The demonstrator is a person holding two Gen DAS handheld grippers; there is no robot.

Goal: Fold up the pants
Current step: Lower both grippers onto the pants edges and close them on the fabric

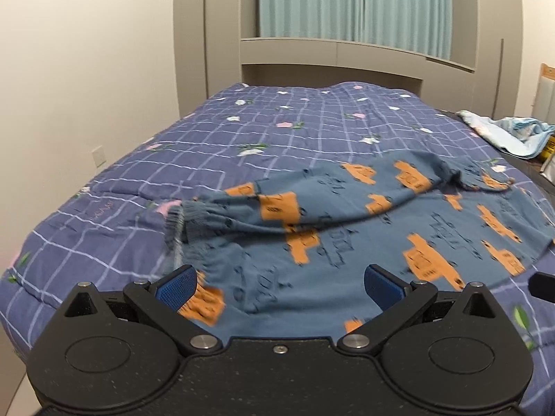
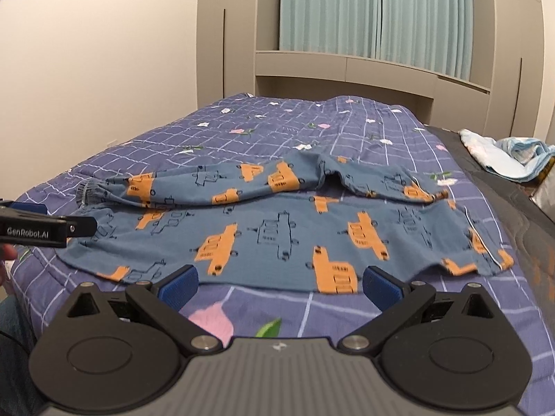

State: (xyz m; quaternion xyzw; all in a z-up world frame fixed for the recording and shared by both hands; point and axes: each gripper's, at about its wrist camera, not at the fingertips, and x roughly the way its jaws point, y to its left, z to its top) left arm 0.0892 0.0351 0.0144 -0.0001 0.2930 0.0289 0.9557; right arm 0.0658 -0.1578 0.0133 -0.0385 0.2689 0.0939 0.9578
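The left tool (image 1: 280, 286) stands wide open with nothing between its blue pads (image 1: 177, 286), hovering over the near hem of the pants (image 1: 347, 242). The right tool (image 2: 279, 286) is likewise spread wide and empty, just short of the garment's near edge, with bare bedspread (image 2: 242, 308) under it.

The pants, blue with orange vehicles, lie flat across the bed. One leg is doubled over the other, its ribbed cuff (image 1: 189, 216) out at 9 o'clock, and the waist end toward 3 o'clock near the bed's right edge.

Beyond the upper fold, toward 12 o'clock, the purple checked bedspread runs open up to the headboard shelf (image 1: 329, 52) and green curtains (image 1: 353, 3). At 2 o'clock a crumpled pale blue cloth (image 2: 513, 156) lies off the bed's side.
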